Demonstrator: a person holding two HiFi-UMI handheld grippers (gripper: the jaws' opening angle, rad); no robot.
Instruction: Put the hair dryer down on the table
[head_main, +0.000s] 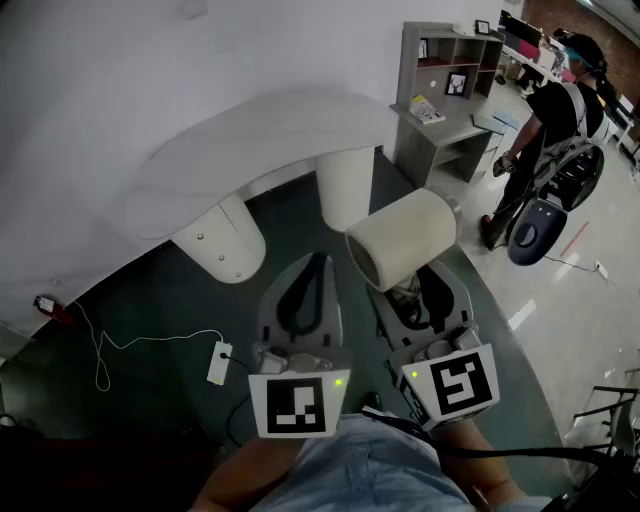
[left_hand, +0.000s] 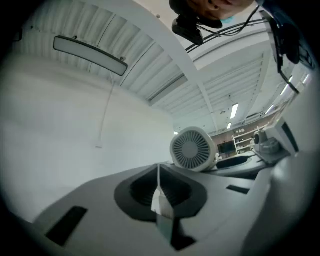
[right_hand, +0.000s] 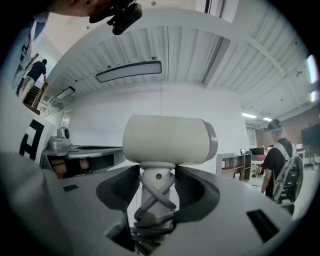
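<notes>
R gripper (right_hand: 157, 186) jaws clenched on the handle of the hair dryer (right_hand: 167, 140), cord (right_hand: 149, 202) wound round that handle, barrel sitting crosswise above the jaws: judged a carry grip that keeps the cord bundled. L gripper (left_hand: 159, 192) jaws pressed together, nothing betw. them. Dryer is held in air over dark floor (head_main: 150, 300), near but not yet on the white curved surface (head_main: 250, 150); no brand or writing legible, only b/w square markers (head_main: 296, 405) on the gripper cubes.

Cream hair dryer (right_hand: 167, 140), cord wound round its handle, gripped in right tongs (right_hand: 157, 176).
</notes>
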